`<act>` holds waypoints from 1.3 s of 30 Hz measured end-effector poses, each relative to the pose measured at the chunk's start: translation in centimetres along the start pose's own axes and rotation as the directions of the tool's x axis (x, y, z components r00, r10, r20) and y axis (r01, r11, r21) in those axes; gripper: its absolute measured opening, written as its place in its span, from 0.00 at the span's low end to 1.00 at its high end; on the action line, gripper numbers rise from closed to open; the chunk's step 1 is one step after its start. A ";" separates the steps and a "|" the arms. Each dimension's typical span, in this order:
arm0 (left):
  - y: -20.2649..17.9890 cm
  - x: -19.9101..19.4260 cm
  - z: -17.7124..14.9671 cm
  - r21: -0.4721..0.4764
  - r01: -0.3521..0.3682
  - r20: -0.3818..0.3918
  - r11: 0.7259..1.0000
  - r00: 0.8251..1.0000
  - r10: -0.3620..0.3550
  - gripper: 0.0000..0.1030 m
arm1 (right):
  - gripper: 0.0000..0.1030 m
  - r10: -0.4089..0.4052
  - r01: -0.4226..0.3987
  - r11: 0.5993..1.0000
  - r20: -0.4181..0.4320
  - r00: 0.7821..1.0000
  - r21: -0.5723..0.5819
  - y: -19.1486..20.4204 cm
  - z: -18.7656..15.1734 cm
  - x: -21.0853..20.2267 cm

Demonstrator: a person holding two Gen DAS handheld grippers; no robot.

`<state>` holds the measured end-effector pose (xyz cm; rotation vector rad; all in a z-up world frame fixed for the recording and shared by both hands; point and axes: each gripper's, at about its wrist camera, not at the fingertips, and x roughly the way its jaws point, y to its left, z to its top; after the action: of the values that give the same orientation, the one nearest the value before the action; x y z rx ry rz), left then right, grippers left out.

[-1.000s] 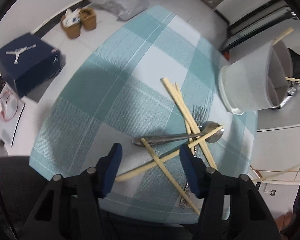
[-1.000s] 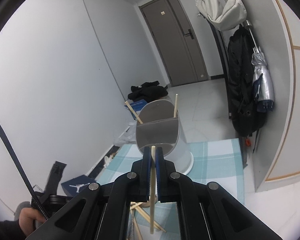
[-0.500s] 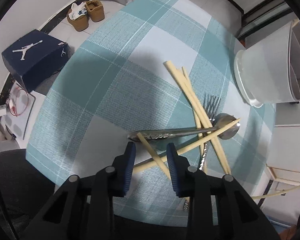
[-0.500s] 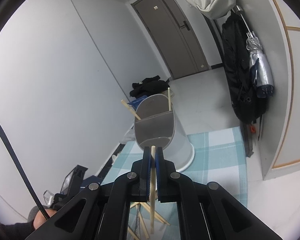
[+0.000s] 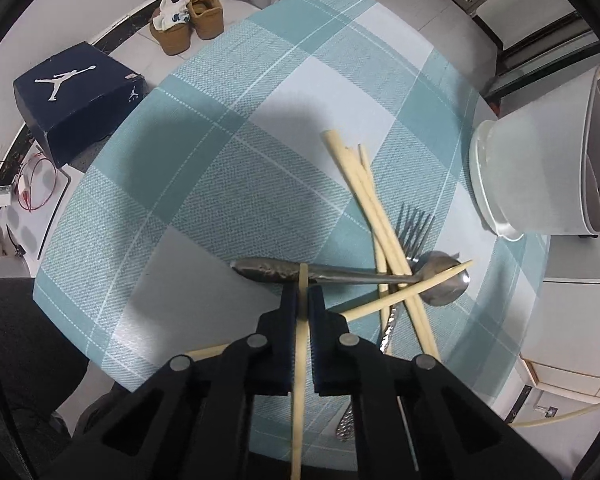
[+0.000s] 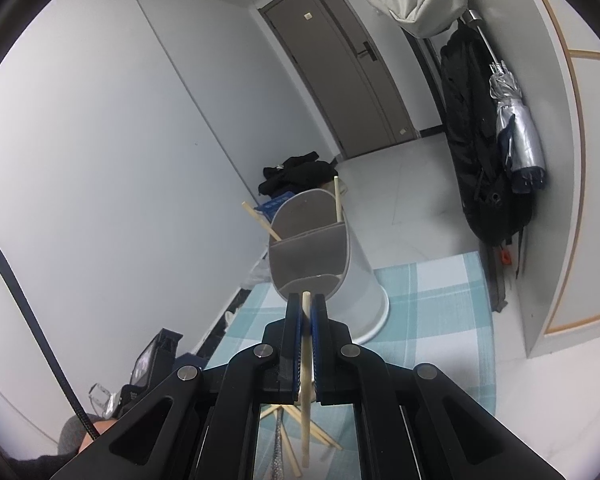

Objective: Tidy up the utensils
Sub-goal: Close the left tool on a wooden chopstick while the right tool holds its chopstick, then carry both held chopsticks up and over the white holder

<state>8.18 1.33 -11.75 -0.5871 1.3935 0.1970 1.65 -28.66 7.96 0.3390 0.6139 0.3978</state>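
Our left gripper has just clamped a chopstick above the spoon; our right gripper pinches another chopstick before the utensil holder.

We see a teal-and-white checked tablecloth, pale cream chopsticks, a silver spoon and fork, a white holder with grey inside, a navy shoebox, tan shoes, and a brown door.
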 end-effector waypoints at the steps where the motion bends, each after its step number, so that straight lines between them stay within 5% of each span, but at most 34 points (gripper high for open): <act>1: -0.1 0.0 -0.1 0.001 0.002 0.004 1.000 1.000 -0.002 0.02 | 0.04 -0.001 0.001 1.000 -0.001 1.000 -0.002 0.0 0.0 0.0; 8: -0.7 -2.1 -0.4 0.030 0.072 0.089 0.997 0.993 -0.074 0.02 | 0.04 -0.006 0.006 1.000 -0.010 1.000 -0.022 0.3 0.0 0.2; 15: -1.8 -6.9 -1.1 0.135 0.179 0.264 0.975 0.942 -0.209 0.02 | 0.04 -0.020 0.019 0.999 -0.012 1.000 -0.048 0.9 -0.5 0.4; 27: -4.2 -11.1 -3.5 0.478 0.093 0.399 0.873 0.863 -0.311 0.02 | 0.04 -0.084 0.082 0.995 -0.023 0.996 -0.053 2.1 -1.6 1.1; 36: -4.2 -12.9 -5.2 0.575 0.047 0.454 0.817 0.813 -0.366 0.02 | 0.04 -0.109 0.107 0.992 -0.034 0.993 -0.067 2.7 -1.4 0.9; 39: -4.4 -13.2 -5.3 0.585 0.060 0.446 0.809 0.809 -0.383 0.02 | 0.04 -0.118 0.115 0.991 -0.037 0.992 -0.066 2.8 -1.3 0.9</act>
<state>3.18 -2.31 1.81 -0.1794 0.7400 -0.2283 0.82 -25.58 7.66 0.2331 0.6560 0.3123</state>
